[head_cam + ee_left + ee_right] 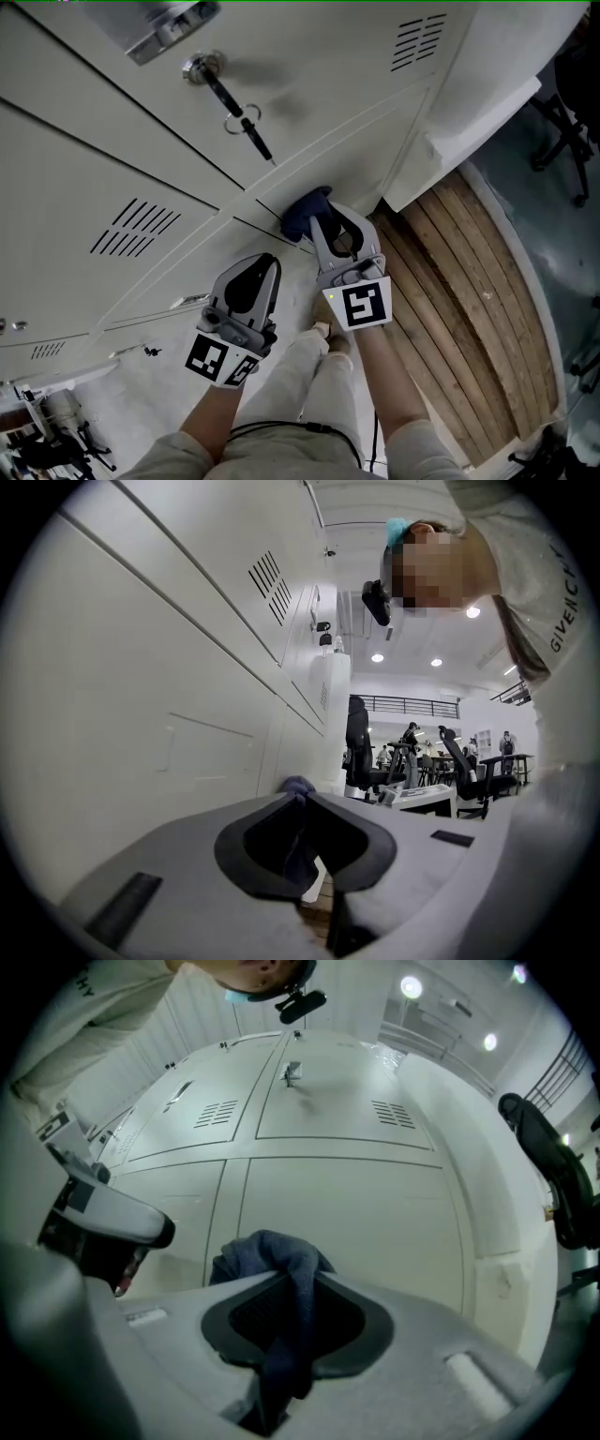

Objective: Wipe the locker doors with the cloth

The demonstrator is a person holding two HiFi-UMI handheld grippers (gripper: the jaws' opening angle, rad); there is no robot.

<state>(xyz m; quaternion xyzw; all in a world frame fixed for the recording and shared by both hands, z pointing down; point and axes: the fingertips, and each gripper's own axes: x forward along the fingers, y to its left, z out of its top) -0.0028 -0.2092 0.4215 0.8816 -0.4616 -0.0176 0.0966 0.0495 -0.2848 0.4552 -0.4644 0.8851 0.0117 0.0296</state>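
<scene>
The blue cloth [300, 212], soft, light and prone to bunching, is pinched mid-fold in the right gripper [322, 225] against a locker door [84, 187] seam. The left gripper [269, 262], at 7 o'clock of it, has its jaws together, seemingly empty. Bare door runs toward 10 o'clock, and a hanging key [242, 114] is at 12

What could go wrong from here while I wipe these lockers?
The cloth is only a small wad pinched in the right gripper, so its bare fingers could scrape the locker door. Wiping higher, it might snag the key hanging from the lock.
</scene>
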